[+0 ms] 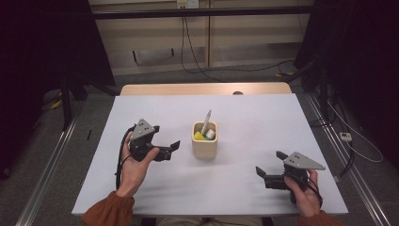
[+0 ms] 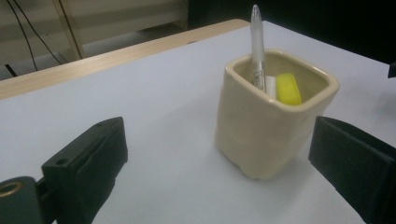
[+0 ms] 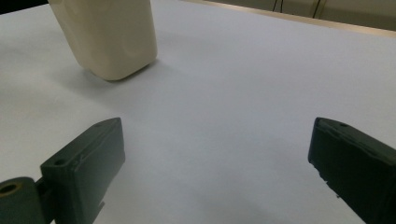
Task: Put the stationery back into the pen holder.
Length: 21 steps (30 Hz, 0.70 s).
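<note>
two spread tools (image 1: 165,147) (image 1: 269,165) beside cup (image 1: 204,146), pen (image 1: 206,122) upright, tip down

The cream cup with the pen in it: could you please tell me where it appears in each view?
High view: cream cup at table centre.
Left gripper view: right of centre, pen upright inside.
Right gripper view: top left, rim cropped.
Shared landmark: the table's wooden far edge.

A cream square cup (image 1: 204,139) stands upright mid-table, holding a leaning pen (image 1: 206,121) and a yellow piece (image 1: 199,136).
</note>
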Motion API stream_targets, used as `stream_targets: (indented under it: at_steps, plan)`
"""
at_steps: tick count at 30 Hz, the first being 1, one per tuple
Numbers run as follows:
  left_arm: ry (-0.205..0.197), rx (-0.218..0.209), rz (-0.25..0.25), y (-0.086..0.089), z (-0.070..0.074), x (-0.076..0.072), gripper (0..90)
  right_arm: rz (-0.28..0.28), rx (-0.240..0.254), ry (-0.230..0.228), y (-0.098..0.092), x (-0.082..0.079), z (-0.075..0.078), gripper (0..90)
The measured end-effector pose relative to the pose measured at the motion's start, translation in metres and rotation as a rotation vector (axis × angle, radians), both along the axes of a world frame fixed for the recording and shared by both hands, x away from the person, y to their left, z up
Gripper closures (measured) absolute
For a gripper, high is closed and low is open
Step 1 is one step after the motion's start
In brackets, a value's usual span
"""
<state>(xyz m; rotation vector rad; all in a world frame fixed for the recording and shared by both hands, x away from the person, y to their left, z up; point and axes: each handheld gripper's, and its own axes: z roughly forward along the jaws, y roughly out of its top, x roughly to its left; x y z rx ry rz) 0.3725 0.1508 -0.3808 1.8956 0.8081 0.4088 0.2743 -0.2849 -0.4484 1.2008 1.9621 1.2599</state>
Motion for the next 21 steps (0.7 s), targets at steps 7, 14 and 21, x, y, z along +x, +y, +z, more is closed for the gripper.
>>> stream_targets:
  at_steps: [7,14,21]
  plan:
    - [-0.001,0.03,-0.005,0.01,0.0,-0.012,5.2,-0.001,-0.001,-0.001,0.0,0.0,0.0,3.6]
    - [0.035,0.016,0.017,0.025,-0.004,-0.028,5.3,-0.002,-0.001,-0.001,0.0,0.0,0.0,3.6]
    - [0.04,0.033,0.017,0.032,-0.012,-0.04,5.4,-0.003,-0.006,-0.001,0.0,-0.001,0.0,3.6]
